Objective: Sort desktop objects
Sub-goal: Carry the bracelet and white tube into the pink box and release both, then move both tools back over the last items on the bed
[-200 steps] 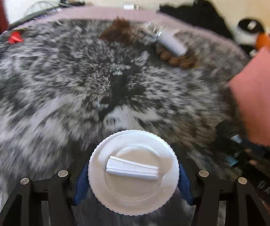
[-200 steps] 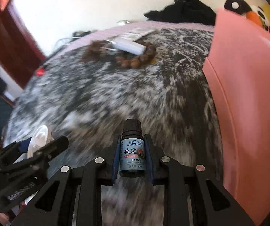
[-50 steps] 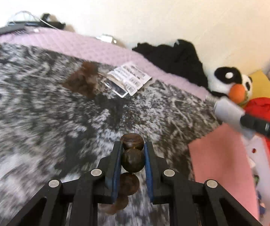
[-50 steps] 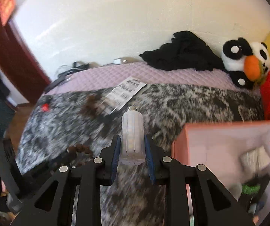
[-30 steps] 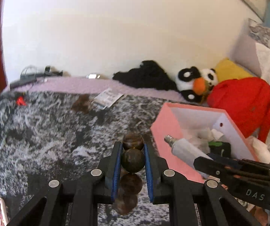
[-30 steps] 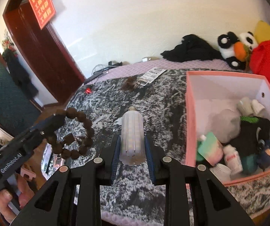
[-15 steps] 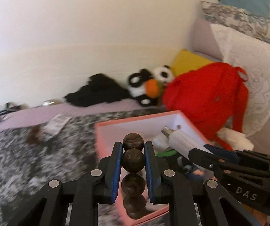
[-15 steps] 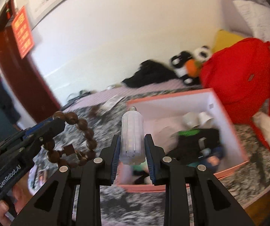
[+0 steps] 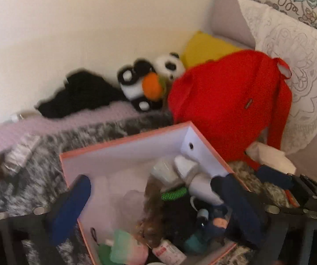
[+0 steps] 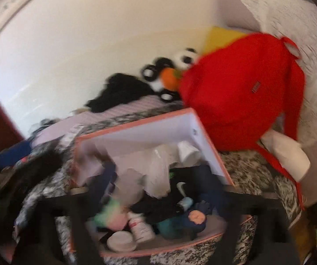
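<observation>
The pink box with white walls lies on the grey patterned cover and holds several small items. My left gripper is open above the box, its blue pads wide apart. The brown bead bracelet, blurred, is between them, falling or lying in the box. My right gripper is open above the box too. The white corn bulb, blurred, is between its fingers and loose over the contents. A white round lid, a small bottle and black cloth lie inside.
A red backpack leans behind the box on the right. A panda plush and black clothing lie by the wall. A white pillow is at the far right. A barcode packet lies left of the box.
Both grippers have opened over the box. The left has let go of the bead bracelet and the right has let go of the bulb; both now drop or rest in the box.
</observation>
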Demonstrator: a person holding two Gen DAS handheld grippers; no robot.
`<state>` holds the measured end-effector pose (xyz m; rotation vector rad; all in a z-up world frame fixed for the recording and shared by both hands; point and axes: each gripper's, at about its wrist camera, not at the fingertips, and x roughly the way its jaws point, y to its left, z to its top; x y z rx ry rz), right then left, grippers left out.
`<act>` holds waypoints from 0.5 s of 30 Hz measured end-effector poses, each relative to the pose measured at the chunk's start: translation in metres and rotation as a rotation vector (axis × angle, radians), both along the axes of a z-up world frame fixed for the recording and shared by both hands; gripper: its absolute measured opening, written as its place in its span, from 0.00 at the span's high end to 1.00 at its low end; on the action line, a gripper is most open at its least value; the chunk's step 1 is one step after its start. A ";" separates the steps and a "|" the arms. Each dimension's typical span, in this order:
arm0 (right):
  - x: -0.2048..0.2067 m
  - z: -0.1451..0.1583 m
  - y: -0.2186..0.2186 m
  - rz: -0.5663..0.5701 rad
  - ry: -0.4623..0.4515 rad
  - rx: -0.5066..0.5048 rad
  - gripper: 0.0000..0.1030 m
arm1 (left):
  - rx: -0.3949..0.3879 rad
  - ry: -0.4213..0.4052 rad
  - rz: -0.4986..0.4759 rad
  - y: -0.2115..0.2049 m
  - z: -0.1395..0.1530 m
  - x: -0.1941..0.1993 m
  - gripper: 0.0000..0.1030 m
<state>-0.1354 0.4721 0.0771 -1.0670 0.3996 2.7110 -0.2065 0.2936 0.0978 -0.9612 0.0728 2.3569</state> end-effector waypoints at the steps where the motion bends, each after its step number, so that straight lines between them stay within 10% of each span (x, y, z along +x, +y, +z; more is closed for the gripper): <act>1: -0.002 -0.003 0.003 -0.008 0.007 -0.005 0.13 | 0.007 0.010 0.018 -0.006 0.001 -0.004 0.04; 15: -0.027 0.009 -0.059 0.063 0.044 -0.115 0.11 | -0.001 0.024 0.272 -0.138 -0.003 -0.023 0.04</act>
